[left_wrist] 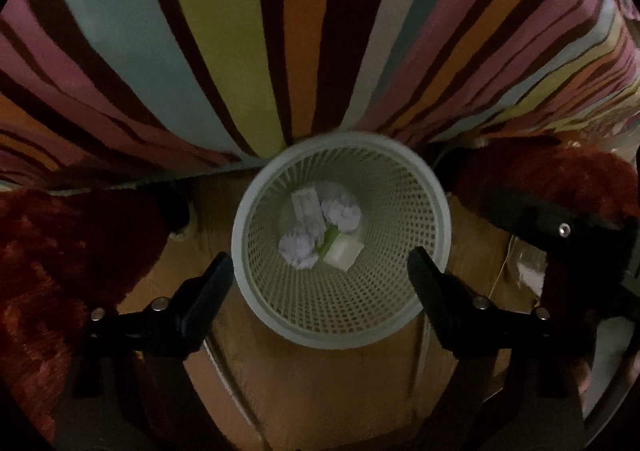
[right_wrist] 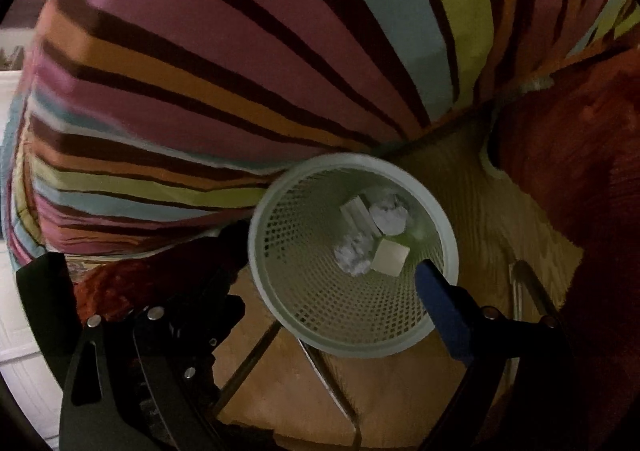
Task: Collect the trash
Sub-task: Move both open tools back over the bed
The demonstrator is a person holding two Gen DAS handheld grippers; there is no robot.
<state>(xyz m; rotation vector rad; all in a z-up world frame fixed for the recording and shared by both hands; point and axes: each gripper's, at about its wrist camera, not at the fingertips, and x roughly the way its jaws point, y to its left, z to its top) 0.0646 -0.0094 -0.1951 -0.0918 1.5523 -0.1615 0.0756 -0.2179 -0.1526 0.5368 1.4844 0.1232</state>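
A pale green mesh waste basket [left_wrist: 400,303] stands on a wooden floor; it also shows in the right wrist view [right_wrist: 320,311]. Inside lie two crumpled white paper balls [left_wrist: 300,247] [left_wrist: 342,213], a flat white packet [left_wrist: 306,203] and a cream block [left_wrist: 344,251]. The same trash shows in the right wrist view: paper balls [right_wrist: 354,251] [right_wrist: 388,217], block [right_wrist: 390,251]. My left gripper [left_wrist: 320,267] is open and empty above the basket's near rim. My right gripper [right_wrist: 332,287] is open and empty above the basket, its blue fingertip [right_wrist: 440,307] over the rim.
A striped multicoloured bed cover [left_wrist: 280,31] hangs behind the basket. Red fuzzy rugs [left_wrist: 60,251] [left_wrist: 540,179] lie left and right of the basket. A white scrap [left_wrist: 528,275] lies on the floor to the right. The other gripper's black body [right_wrist: 140,351] shows at lower left.
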